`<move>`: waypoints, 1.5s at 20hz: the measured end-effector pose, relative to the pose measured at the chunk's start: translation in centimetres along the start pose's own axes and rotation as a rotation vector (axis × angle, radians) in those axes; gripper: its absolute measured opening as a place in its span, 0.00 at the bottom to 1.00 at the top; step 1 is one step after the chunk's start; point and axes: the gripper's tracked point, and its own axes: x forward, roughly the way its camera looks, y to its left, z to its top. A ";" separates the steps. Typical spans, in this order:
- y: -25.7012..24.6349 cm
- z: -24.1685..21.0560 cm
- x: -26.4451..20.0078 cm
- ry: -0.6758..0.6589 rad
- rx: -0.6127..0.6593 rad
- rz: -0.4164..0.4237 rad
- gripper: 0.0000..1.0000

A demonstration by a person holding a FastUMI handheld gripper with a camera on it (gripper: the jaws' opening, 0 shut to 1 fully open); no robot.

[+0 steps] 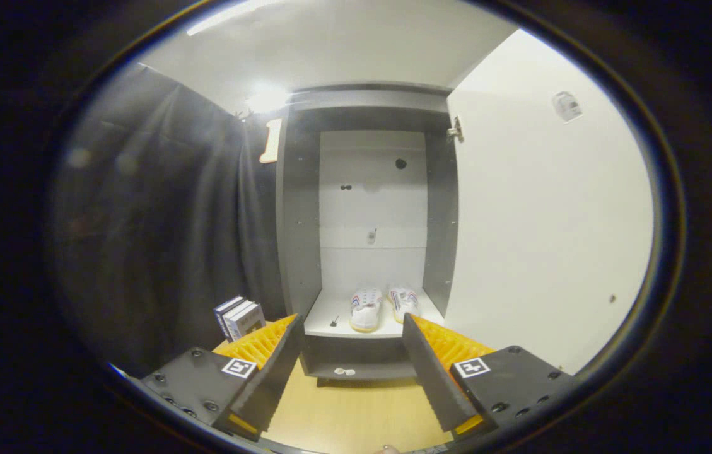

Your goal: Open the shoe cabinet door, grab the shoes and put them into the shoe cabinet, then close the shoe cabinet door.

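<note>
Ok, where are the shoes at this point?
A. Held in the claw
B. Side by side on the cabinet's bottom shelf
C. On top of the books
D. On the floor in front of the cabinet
B. Both shoes sit side by side on the bottom shelf inside the cabinet, door swung open, beyond the open, empty claw.

Fisheye cam rides on gripper (356, 372), low near floor, faces fwd along spread, empty jaws into open shoe cabinet (368, 208) just ahead.
</note>
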 end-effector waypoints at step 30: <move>-36.2 2.4 2.7 -0.044 -0.015 -0.144 0.97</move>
